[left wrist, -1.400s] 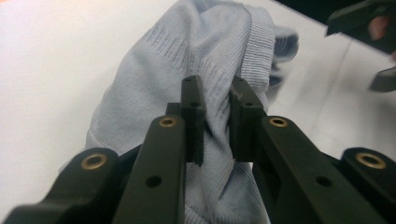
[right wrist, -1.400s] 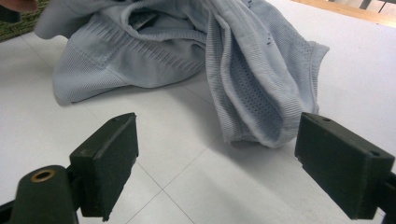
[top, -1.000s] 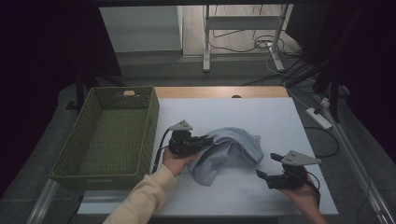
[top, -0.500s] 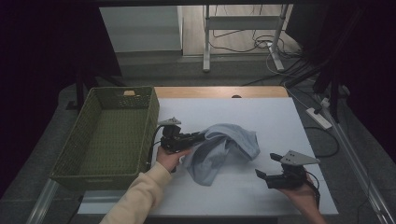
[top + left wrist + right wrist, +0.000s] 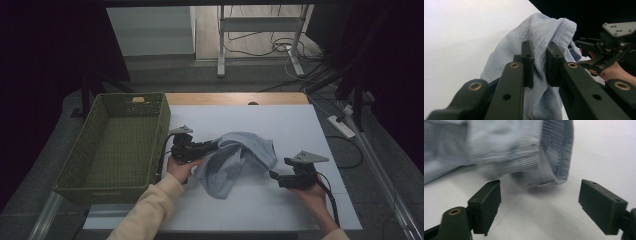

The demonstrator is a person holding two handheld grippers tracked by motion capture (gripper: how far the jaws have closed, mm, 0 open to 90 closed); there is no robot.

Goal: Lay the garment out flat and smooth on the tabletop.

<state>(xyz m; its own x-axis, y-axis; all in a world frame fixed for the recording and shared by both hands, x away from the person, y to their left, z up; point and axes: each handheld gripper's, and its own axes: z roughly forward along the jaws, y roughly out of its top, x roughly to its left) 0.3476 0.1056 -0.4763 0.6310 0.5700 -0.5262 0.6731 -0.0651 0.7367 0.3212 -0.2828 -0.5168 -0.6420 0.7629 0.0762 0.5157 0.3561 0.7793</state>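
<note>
Cloth [image 5: 235, 161]: pale blue knit, bunched mid-table [image 5: 300, 125], beside basket [image 5: 117, 145]. Left gripper [image 5: 212, 146] pinched a fold. Right gripper [image 5: 274, 176]: jaws spread, just been closing slightly, apparently short of cloth's hem.

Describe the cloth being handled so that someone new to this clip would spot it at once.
On the white table, just right of the green woven basket, lies a crumpled pale blue knit cloth. The left gripper pinches its left edge; the right gripper waits open beside it. It is the only soft, rumpled thing there.
</note>
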